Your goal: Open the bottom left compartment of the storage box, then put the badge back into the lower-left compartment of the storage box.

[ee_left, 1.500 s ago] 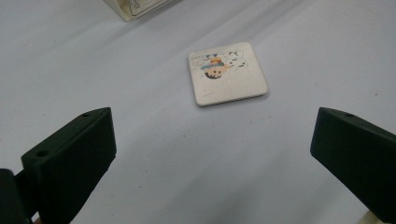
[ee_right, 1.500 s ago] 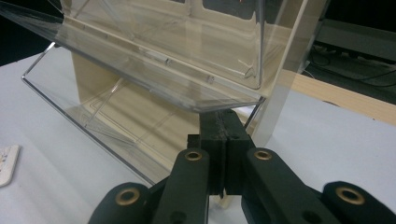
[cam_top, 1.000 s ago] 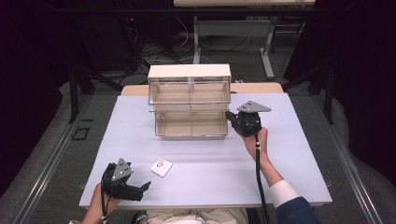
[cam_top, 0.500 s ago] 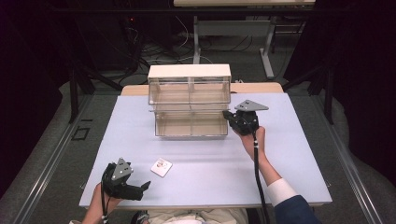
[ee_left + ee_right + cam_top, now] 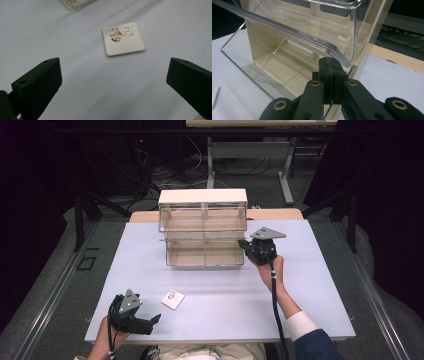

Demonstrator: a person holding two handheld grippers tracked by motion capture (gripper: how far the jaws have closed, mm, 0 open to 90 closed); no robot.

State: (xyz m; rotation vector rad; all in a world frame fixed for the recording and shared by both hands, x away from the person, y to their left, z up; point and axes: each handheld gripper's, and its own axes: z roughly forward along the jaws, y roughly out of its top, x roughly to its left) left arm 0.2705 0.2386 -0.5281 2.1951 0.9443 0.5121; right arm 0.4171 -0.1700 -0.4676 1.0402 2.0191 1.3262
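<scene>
Up close, right gripper (image 5: 329, 65) meets bin (image 5: 274, 60) edge — pinched.

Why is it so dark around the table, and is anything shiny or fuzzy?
High view: the table is lit, the room around it dark. Right gripper view: the clear bin shows bright glare along its rim, and the black jaws up close look soft. Left gripper view: the card is sharp with a thin shadow.

We see a pale lavender worktop (image 5: 310, 290) with a wooden strip along its far edge. Toward twelve o'clock a clear-plastic drawer cabinet (image 5: 202, 227) stands on it, its lower bin tilted open. Toward seven o'clock a small square white card (image 5: 172, 299) with a colourful print lies flat, well apart from the cabinet.
</scene>
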